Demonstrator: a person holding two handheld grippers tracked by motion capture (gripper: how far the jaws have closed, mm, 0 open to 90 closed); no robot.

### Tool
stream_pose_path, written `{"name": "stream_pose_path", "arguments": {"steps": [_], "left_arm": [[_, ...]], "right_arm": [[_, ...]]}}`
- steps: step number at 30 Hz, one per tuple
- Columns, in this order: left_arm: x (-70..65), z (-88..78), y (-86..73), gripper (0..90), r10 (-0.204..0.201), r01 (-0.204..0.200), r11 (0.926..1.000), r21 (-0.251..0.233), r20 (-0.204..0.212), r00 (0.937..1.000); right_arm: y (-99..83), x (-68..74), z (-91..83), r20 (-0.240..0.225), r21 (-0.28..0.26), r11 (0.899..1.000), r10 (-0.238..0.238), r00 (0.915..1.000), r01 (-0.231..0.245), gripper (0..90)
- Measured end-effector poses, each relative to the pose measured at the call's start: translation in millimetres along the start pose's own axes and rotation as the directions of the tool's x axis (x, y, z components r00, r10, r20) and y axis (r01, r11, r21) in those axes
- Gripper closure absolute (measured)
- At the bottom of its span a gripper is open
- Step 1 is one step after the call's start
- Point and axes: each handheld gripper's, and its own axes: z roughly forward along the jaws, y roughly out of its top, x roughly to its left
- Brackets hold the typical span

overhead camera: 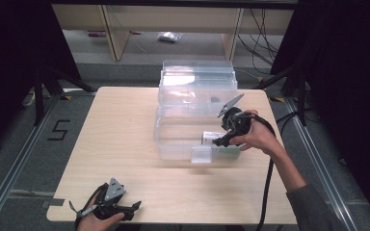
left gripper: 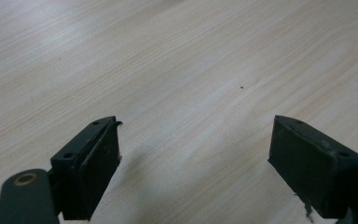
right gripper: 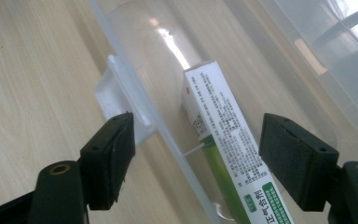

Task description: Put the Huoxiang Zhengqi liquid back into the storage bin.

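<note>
Inside the clear bin (right gripper: 242,32), between the right gripper (right gripper: 196,158)'s parted jaws, an ungripped carton (right gripper: 223,135) marked "正气合剂".

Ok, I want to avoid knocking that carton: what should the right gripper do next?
Probably lift the right gripper straight up out of the clear bin. Its jaws stand open, apart from the white and green carton, which lies inside the bin, seemingly released.

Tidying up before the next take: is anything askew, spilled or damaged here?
Nothing stands out. The white-and-green carton lies flat inside the clear bin, intact; the bin's lid is swung open at the back. Nothing has spilled on the table.
</note>
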Motion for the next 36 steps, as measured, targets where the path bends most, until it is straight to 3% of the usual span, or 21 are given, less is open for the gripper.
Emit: {"name": "stream_pose_path", "arguments": {"steps": [7, 8, 15, 17, 19, 20, 22, 25, 26, 27, 29, 33, 34, 36], "left_arm": [[-0.1, -0.1, 0.0, 15.6, 0.001, -0.001, 1.0000, 0.000, -0.001, 1.0000], [-0.3, 0.7, -0.1, 15.6, -0.003, 0.003, 1.0000, -0.005, -0.005, 1.0000], [-0.1, -0.2, 0.1, 15.6, -0.001, 0.001, 1.0000, 0.005, 0.000, 1.0000], [0.5, -0.6, 0.3, 15.6, 0.009, -0.009, 0.9999, 0.010, -0.004, 1.0000], [0.4, -0.5, 0.3, 15.6, 0.008, -0.008, 0.9999, 0.009, -0.004, 1.0000], [0.1, -0.4, 0.2, 15.6, 0.002, -0.002, 1.0000, 0.005, -0.001, 1.0000], [0.0, -0.1, 0.1, 15.6, -0.002, 0.002, 1.0000, 0.008, 0.000, 1.0000], [-0.1, 0.1, 0.1, 15.6, -0.002, 0.002, 1.0000, 0.009, -0.003, 1.0000], [-0.3, 1.3, -0.2, 15.6, -0.006, 0.006, 1.0000, -0.001, -0.007, 1.0000], [0.6, 0.1, 0.1, 15.6, 0.007, -0.007, 0.9999, 0.014, -0.003, 1.0000], [0.2, 0.8, -0.1, 15.6, -0.002, 0.002, 1.0000, 0.009, -0.010, 0.9999], [0.0, 1.1, -0.1, 15.6, -0.007, 0.007, 1.0000, 0.005, -0.008, 0.9999], [0.8, 0.2, 0.0, 15.6, 0.006, -0.006, 0.9998, 0.017, -0.006, 1.0000], [0.6, 1.1, -0.3, 15.6, 0.003, -0.003, 1.0000, 0.009, -0.008, 1.0000]], "right_arm": [[-5.8, 1.7, 2.8, 0.007, -0.023, 1.000, 0.001, 1.0000, -0.001, 27.2], [-6.8, 3.4, 2.4, 0.005, -0.022, 0.999, 0.023, 0.9997, -0.023, 27.0], [-10.7, 7.1, 3.1, 0.013, -0.046, 0.998, 0.038, 0.9992, -0.037, 25.7], [-11.5, 7.4, 2.9, 0.024, -0.056, 0.998, 0.009, 0.9997, -0.008, 25.7], [-12.4, 9.9, 1.9, 0.024, -0.056, 0.997, 0.045, 0.9987, -0.044, 25.5], [-12.7, 8.6, 1.9, 0.027, -0.070, 0.997, 0.013, 0.9995, -0.011, 25.6], [-14.6, 11.6, 1.3, 0.032, -0.068, 0.997, 0.044, 0.9985, -0.042, 25.4], [-18.5, 12.8, 2.2, 0.026, -0.075, 0.997, 0.025, 0.9993, -0.023, 25.4], [-19.6, 14.4, 2.1, 0.030, -0.071, 0.996, 0.049, 0.9984, -0.047, 25.3], [-21.4, 15.3, 3.1, 0.029, -0.082, 0.995, 0.056, 0.9980, -0.053, 25.1], [-24.2, 14.6, 2.7, 0.033, -0.090, 0.995, 0.043, 0.9985, -0.040, 24.0], [-28.9, 18.3, 3.4, 0.034, -0.115, 0.991, 0.071, 0.9969, -0.066, 23.8], [-29.4, 17.7, 3.6, 0.038, -0.128, 0.991, 0.052, 0.9979, -0.047, 23.7], [-30.6, 18.8, 2.5, 0.030, -0.137, 0.989, 0.058, 0.9979, -0.053, 23.2]]}}
